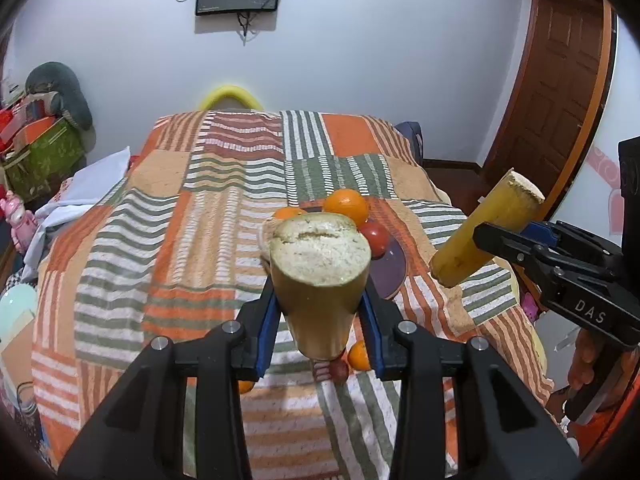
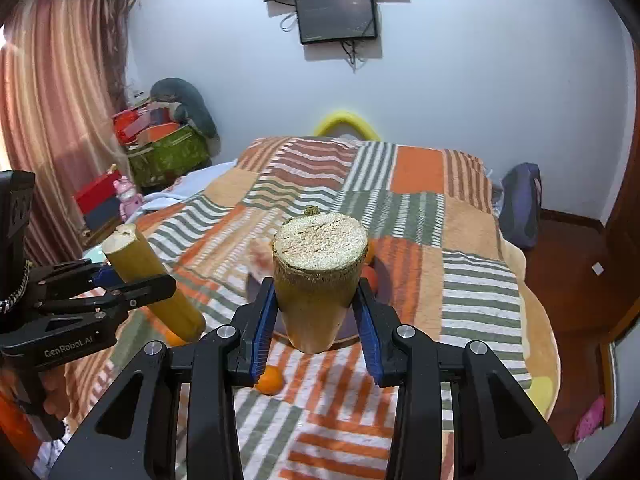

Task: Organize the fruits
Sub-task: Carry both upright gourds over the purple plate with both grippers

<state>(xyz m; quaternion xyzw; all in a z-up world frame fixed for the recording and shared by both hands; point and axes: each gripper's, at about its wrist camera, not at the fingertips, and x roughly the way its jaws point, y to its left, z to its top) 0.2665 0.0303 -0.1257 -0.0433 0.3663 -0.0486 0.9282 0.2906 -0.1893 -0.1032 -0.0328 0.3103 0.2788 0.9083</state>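
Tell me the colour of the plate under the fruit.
The plate is dark purple, seen best in the left wrist view, behind the held stalk piece.

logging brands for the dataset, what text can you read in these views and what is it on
"DAS": on the black body of the right claw, seen from the left wrist.
"GenRobot.AI": on the black body of the left claw, seen from the right wrist.
Dark wall-mounted screen: faint marks, unreadable.

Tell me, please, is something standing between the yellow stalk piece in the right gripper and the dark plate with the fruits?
Nothing visible does. The right gripper holds its stalk piece in the air directly above the dark plate. The oranges and the tomato already fill the plate's far part.
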